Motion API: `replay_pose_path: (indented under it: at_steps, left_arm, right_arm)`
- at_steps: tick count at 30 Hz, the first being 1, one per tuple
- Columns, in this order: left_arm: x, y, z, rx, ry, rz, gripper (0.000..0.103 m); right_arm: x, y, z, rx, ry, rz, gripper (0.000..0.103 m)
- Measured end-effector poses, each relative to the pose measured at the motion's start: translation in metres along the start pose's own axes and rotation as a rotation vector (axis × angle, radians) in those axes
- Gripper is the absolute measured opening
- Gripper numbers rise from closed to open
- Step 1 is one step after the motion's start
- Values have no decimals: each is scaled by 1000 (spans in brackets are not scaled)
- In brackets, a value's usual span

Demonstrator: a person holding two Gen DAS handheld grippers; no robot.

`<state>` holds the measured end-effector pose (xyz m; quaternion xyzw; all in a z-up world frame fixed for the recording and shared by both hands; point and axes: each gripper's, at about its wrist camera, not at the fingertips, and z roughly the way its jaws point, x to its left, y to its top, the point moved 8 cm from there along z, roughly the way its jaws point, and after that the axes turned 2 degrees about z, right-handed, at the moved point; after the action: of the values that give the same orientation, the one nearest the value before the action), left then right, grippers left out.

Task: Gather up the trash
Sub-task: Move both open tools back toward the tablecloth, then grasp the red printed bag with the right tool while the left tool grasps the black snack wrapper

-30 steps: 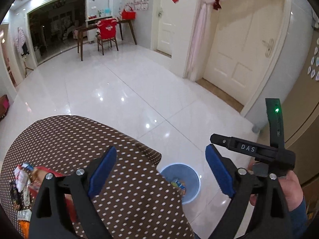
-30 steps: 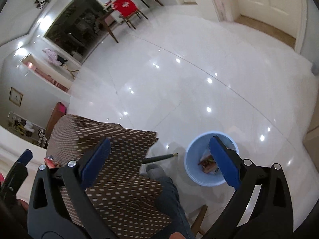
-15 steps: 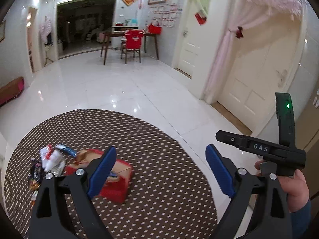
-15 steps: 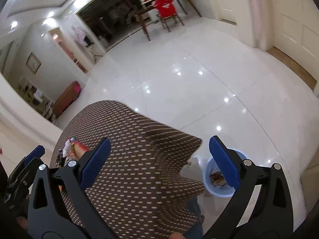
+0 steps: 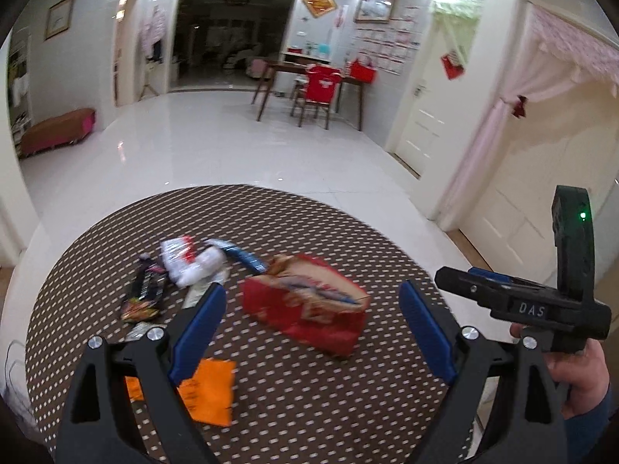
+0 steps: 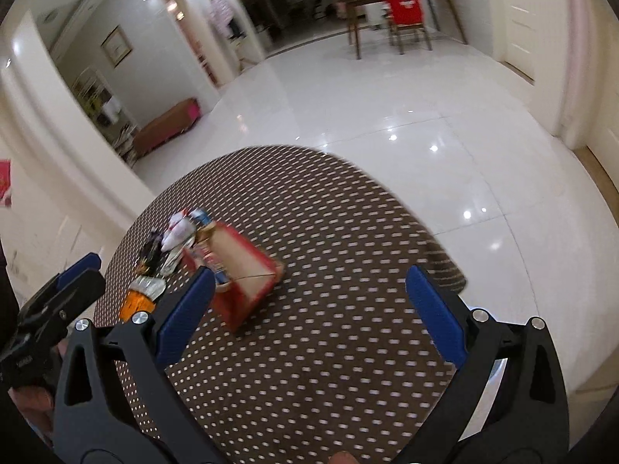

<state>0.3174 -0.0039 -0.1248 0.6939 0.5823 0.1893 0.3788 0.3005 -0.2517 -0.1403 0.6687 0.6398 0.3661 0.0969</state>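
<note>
Blurred wrappers (image 5: pixel 182 266), lettering unreadable

Your left gripper (image 5: pixel 311 330) hangs level with its blue-padded fingers (image 5: pixel 197 334) spread wide, nothing between them. Your right gripper (image 6: pixel 309 315) is likewise wide apart and empty, held just beside the left. Your right hand (image 5: pixel 580 375) wraps its handle at the left camera's right edge.

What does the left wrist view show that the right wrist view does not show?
Only the left wrist view shows the flat orange wrapper whole, and the right gripper at its right edge. Only the right wrist view shows the crumpled silver wrapper clearly. Both show the red box on the dotted tablecloth, the white wrappers behind it, and both grippers open, holding nothing.
</note>
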Motion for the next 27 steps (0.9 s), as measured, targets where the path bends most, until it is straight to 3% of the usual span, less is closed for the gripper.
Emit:
replay_pose_path:
  at_steps: [11,20,23,27]
  left_arm:
    - [65,-44,-10,49,100,-72,89]
    - [96,-77,-15,104,174,-110,89]
    - [101,-84,-13,125,188,-117,89]
    - [103,-91,-9,146,193,-118,89]
  right_arm:
    - [64,-23,57,104,66,-188,97]
    - [95,-38,89,113,62,-304,96]
    - [99,-44,97,108,24,-361,85]
    - [97,-42,94,84,-23,-415,38]
